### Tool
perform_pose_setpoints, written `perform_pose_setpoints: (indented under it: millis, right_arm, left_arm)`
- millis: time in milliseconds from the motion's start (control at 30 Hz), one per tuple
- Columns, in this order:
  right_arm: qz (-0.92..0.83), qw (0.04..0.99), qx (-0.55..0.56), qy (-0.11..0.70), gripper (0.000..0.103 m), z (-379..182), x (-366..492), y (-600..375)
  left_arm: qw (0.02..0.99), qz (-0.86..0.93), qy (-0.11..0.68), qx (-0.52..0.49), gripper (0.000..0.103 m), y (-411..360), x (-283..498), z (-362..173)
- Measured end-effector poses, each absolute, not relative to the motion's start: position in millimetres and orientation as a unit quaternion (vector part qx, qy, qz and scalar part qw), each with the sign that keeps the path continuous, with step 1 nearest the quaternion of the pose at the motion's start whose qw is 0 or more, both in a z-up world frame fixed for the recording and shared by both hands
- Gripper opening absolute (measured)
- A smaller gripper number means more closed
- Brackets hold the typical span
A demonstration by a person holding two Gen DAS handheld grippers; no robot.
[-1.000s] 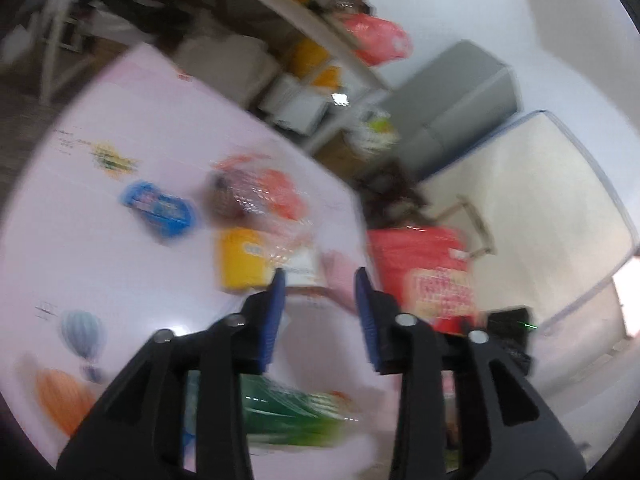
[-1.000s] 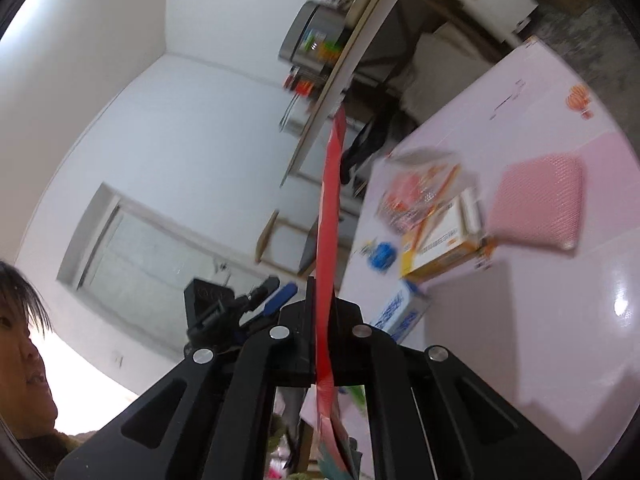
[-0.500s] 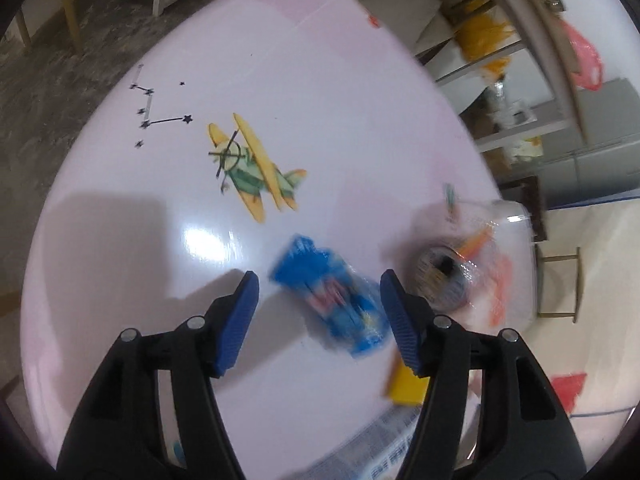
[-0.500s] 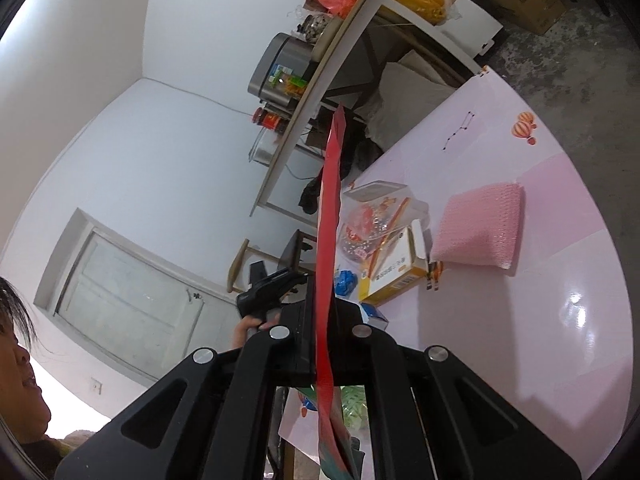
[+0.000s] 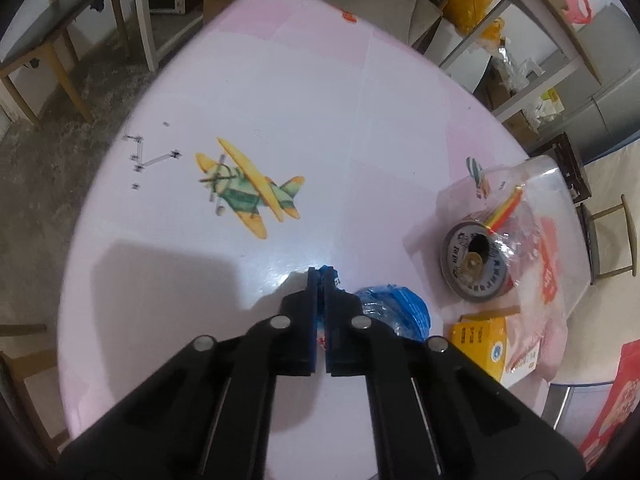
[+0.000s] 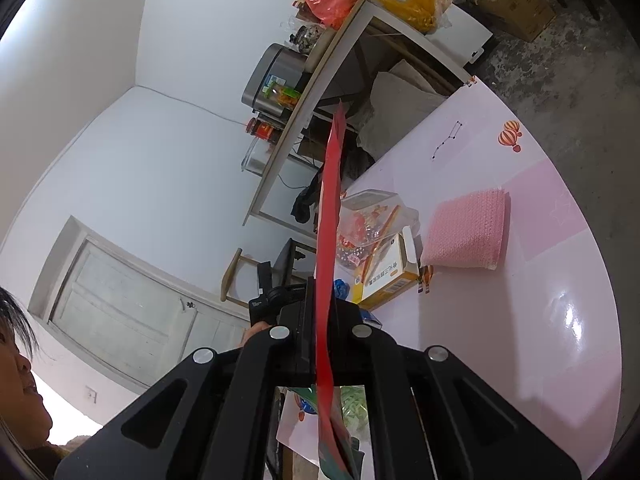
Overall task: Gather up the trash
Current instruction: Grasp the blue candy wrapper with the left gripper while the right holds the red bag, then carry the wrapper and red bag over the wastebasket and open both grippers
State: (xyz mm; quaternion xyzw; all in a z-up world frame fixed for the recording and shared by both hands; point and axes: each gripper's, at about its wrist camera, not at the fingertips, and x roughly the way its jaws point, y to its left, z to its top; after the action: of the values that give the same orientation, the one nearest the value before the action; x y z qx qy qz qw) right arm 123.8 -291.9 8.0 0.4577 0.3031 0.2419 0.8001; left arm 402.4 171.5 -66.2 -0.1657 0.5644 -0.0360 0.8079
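Observation:
My left gripper (image 5: 321, 276) is shut on the edge of a crinkled blue wrapper (image 5: 394, 312) lying on the pink table (image 5: 300, 80). My right gripper (image 6: 325, 292) is shut on the rim of a red bag (image 6: 330, 208), seen edge-on and held up beside the table; the same red bag shows in the left wrist view (image 5: 608, 396) at the lower right. Other trash lies near: a clear plastic bag with a round tin lid (image 5: 478, 266), and a yellow carton (image 5: 486, 346), which the right wrist view (image 6: 386, 276) also shows.
A folded pink cloth (image 6: 468, 232) lies on the table. Shelves with bags and jars (image 6: 320, 64) stand behind it. A wooden table (image 5: 52, 40) and a chair (image 5: 612, 240) stand on the floor around. The person's face (image 6: 16, 380) is at the left.
My left gripper closed from wide open onto the blue wrapper's edge, after swinging down over the table. My right gripper kept holding the red bag and shifted slightly.

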Motion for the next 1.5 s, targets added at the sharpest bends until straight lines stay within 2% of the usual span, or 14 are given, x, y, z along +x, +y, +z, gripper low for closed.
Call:
perform_pose_setpoints:
  millis: [100,333,533,667,833,1000,1300,1367,1400,1433,1500]
  right_arm:
    - [0.241,0.804,0.458,0.294,0.003,12,118,-296]
    - [0.226,0.820,0.459,0.256,0.003,21,86,-321]
    - [0.156,0.847,0.463,0.210,0.003,23,36,-369]
    - [0.069,0.861,0.466,0.189,0.003,11,-11,-411]
    - [-0.053,0.852,0.480,0.202,0.003,-29,-60,-464]
    - [-0.122,0.813,0.517,0.237,0.003,-90,-75,-510]
    - [-0.170,0.749,0.569,0.293,0.004,-193,-46,-570]
    - [-0.178,0.743,0.569,0.304,0.007,-211,-36,-583]
    - [-0.182,0.738,0.566,0.319,0.013,-224,-28,-591]
    - [-0.190,0.729,0.567,0.333,0.030,-237,-20,-597]
    - [-0.206,0.706,0.575,0.357,0.041,-268,-11,-609]
  left_arm:
    - [0.829,-0.035,0.536,-0.159,0.000,178,387,-39]
    - [0.887,-0.073,0.442,-0.111,0.000,153,331,61]
    - [0.899,-0.185,0.394,-0.045,0.000,57,272,124]
    - [0.879,-0.272,0.391,0.009,0.000,-32,245,135]
    - [0.829,-0.346,0.429,0.093,0.000,-174,225,103]
    - [0.768,-0.370,0.493,0.175,0.000,-307,209,27]
    - [0.698,-0.359,0.571,0.238,0.001,-439,201,-82]
    - [0.689,-0.370,0.584,0.219,0.007,-450,205,-95]
    - [0.688,-0.367,0.587,0.216,0.027,-452,207,-99]
    - [0.693,-0.357,0.588,0.214,0.044,-454,210,-106]
    - [0.712,-0.344,0.576,0.208,0.047,-455,216,-108]
